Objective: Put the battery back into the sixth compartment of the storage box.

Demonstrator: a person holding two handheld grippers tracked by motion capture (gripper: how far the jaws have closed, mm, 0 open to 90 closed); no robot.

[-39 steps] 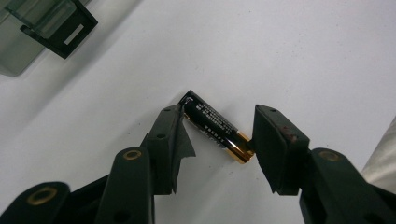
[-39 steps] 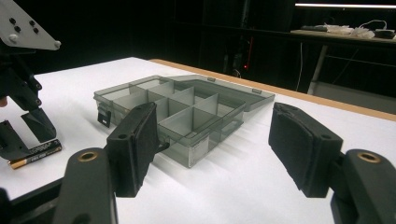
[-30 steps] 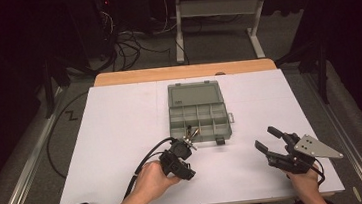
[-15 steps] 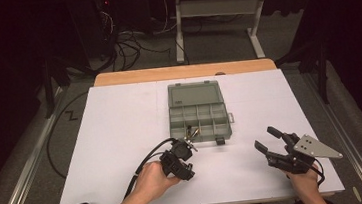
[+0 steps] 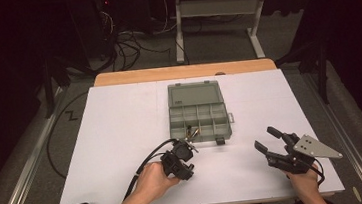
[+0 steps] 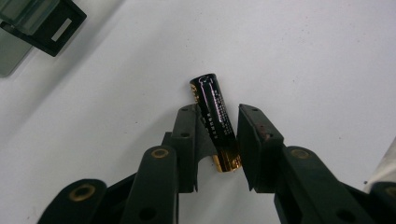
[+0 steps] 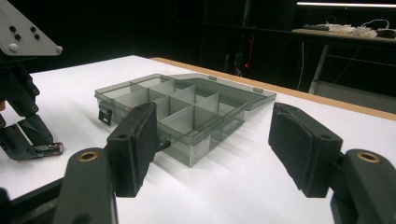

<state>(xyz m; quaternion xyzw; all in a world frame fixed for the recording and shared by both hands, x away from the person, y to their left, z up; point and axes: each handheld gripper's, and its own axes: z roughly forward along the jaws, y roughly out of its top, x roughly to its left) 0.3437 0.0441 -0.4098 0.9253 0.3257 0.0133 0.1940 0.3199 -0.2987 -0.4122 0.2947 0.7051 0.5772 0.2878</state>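
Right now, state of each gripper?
Left gripper: jaws just been closing around the black battery on the table; pad contact can't be told.
Right gripper: open, empty.

The right gripper [image 7: 212,149] holds its two black jaws wide apart over the white table [image 7: 243,186], with nothing between them. Just beyond the jaws lies an open grey organiser box [image 7: 177,109], its lid [image 7: 224,88] folded flat behind it. Far off to the tool's left, the left gripper [image 7: 28,140] has its jaws around a black battery [image 7: 46,148] on the table.
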